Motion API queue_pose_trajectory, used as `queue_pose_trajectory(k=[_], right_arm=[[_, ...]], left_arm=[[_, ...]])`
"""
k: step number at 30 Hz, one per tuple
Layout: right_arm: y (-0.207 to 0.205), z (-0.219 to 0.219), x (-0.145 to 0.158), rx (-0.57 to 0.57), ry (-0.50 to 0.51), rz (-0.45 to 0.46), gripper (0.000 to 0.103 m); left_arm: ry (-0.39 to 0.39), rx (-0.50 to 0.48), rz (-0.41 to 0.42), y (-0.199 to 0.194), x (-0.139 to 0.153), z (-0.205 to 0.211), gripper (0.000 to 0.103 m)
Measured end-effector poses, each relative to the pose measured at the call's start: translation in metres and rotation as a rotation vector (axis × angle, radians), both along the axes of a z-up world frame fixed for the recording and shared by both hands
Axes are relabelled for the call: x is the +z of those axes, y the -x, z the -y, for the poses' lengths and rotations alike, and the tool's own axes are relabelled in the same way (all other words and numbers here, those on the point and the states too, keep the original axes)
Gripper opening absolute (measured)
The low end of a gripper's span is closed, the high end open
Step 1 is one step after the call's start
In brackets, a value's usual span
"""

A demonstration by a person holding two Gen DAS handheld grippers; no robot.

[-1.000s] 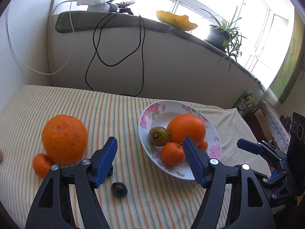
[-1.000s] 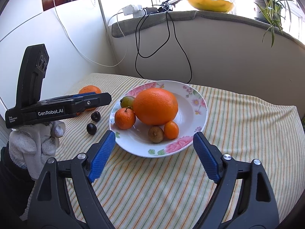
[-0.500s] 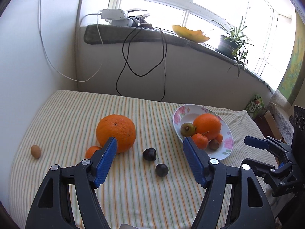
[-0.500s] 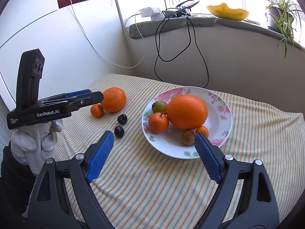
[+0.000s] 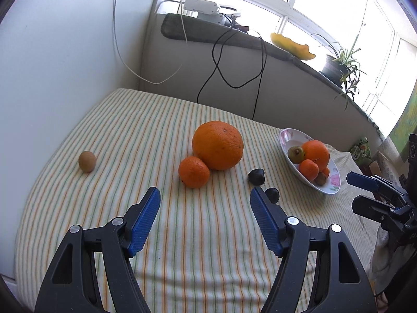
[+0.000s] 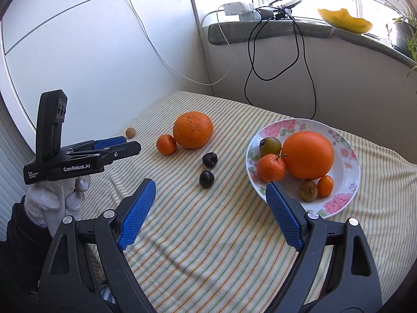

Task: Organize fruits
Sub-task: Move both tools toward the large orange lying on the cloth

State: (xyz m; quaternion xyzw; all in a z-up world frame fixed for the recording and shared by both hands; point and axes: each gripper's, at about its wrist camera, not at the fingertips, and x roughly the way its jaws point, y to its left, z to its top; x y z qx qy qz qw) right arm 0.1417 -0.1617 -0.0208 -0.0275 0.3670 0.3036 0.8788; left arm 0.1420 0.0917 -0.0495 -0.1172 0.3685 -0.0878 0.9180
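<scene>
A big orange (image 5: 217,144) (image 6: 192,129) and a small mandarin (image 5: 194,172) (image 6: 166,144) touch each other on the striped cloth. Two dark plums (image 5: 256,176) (image 6: 209,159) lie to their right, the nearer plum (image 6: 206,179) partly behind my left finger. A small brown fruit (image 5: 87,161) (image 6: 130,132) sits far left. The floral plate (image 5: 331,182) (image 6: 349,182) holds an orange, a mandarin, a green fruit and two small fruits. My left gripper (image 5: 205,197) (image 6: 125,144) hangs open and empty short of the mandarin. My right gripper (image 6: 210,185) is open, empty, near the plate's front rim.
Black and white cables (image 5: 234,78) hang down the wall from a power strip on the sill (image 6: 260,30). A yellow bowl (image 6: 344,22) and a potted plant (image 5: 338,65) stand on the sill. A gloved hand (image 6: 52,200) holds the left gripper. The table ends on the right.
Both grippers have swung left. The plate has slid to the right of both views, and the loose orange, mandarin, plums and brown fruit have come towards the middle. Jaws unchanged.
</scene>
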Motion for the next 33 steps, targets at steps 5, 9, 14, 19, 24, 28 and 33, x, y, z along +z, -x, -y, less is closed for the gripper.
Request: queue_pose_trajectory(k=[5, 9, 14, 19, 24, 28, 33], right_arm=[[-0.004, -0.019, -0.004, 0.019, 0.003, -0.015, 0.089], [-0.01, -0.038, -0.003, 0.036, 0.016, -0.023, 0.089], [-0.029, -0.058, 0.0, 0.05, 0.02, -0.057, 0.089], [-0.049, -0.077, -0.003, 0.058, 0.027, -0.093, 0.089], [-0.076, -0.089, -0.011, 0.049, 0.002, -0.166, 0.089], [-0.1, -0.097, -0.016, 0.037, -0.023, -0.224, 0.089], [-0.126, -0.105, -0.027, 0.025, -0.046, -0.308, 0.089]], left_arm=[[0.017, -0.011, -0.012, 0.0, -0.008, -0.007, 0.069], [0.036, -0.025, -0.01, -0.005, -0.009, -0.01, 0.069], [0.049, -0.047, -0.014, -0.013, -0.011, -0.012, 0.069], [0.062, -0.063, -0.023, -0.025, -0.014, -0.016, 0.069], [0.058, -0.091, -0.02, -0.037, -0.011, -0.016, 0.069], [0.043, -0.124, -0.02, -0.048, -0.009, -0.008, 0.069], [0.028, -0.155, -0.03, -0.061, -0.012, 0.002, 0.069]])
